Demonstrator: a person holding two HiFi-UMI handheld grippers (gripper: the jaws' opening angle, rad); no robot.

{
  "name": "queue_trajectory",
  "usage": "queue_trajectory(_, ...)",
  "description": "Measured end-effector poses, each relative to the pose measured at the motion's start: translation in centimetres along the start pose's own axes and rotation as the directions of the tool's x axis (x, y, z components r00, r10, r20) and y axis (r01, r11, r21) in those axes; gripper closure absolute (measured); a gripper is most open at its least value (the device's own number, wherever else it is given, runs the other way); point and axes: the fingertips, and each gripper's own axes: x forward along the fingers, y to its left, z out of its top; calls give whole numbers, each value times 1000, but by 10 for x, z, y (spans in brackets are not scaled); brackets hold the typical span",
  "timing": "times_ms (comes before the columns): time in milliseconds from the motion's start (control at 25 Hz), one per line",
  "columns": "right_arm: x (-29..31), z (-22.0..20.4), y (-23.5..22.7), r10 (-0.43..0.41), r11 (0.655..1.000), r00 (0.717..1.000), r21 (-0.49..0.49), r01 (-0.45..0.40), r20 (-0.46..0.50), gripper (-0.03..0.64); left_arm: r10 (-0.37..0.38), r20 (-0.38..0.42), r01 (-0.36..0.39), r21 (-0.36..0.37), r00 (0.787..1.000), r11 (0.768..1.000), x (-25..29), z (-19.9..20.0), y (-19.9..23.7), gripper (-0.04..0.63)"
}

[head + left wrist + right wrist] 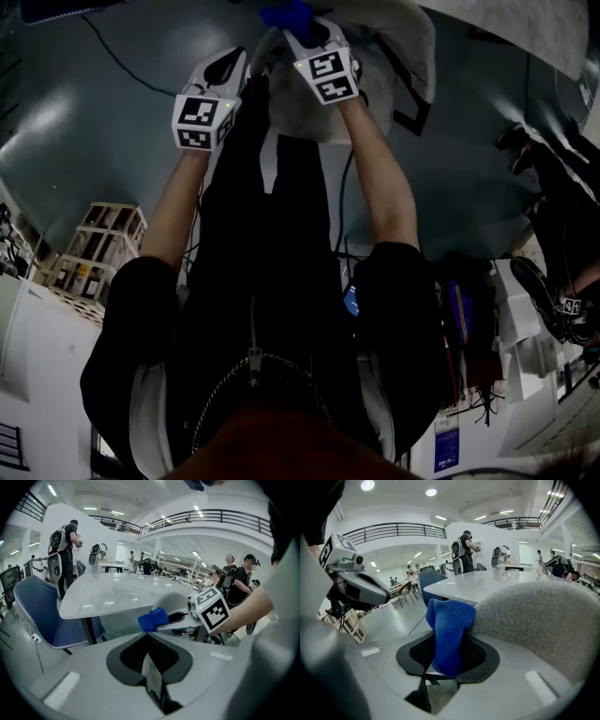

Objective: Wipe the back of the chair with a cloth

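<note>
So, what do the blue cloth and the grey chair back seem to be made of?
The blue cloth: probably microfibre or terry, matte; fuzzy looped nap shows. The chair back: woven upholstery fabric, matte; speckled grey weave.

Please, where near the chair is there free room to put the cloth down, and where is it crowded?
The white table top beyond the grey chair back looks bare. The floor between chair back and wooden crates is open too. It is crowded at the person's right, in the clutter of cables and boxes.
</note>
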Motion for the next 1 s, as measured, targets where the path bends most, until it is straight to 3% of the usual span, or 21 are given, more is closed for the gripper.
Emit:
queue_trajectory(600, -15, -11, -32, -59, 996, 998, 67, 58, 11, 486, -27, -10, 27, 8, 1000, 1000, 16, 6, -14, 586)
queue_trajectory(1000, -36, -26, -80, -200, 968, 980, 152, 199, -12, 486, -53, -18, 53, 19, 998, 998, 26, 8, -26, 586)
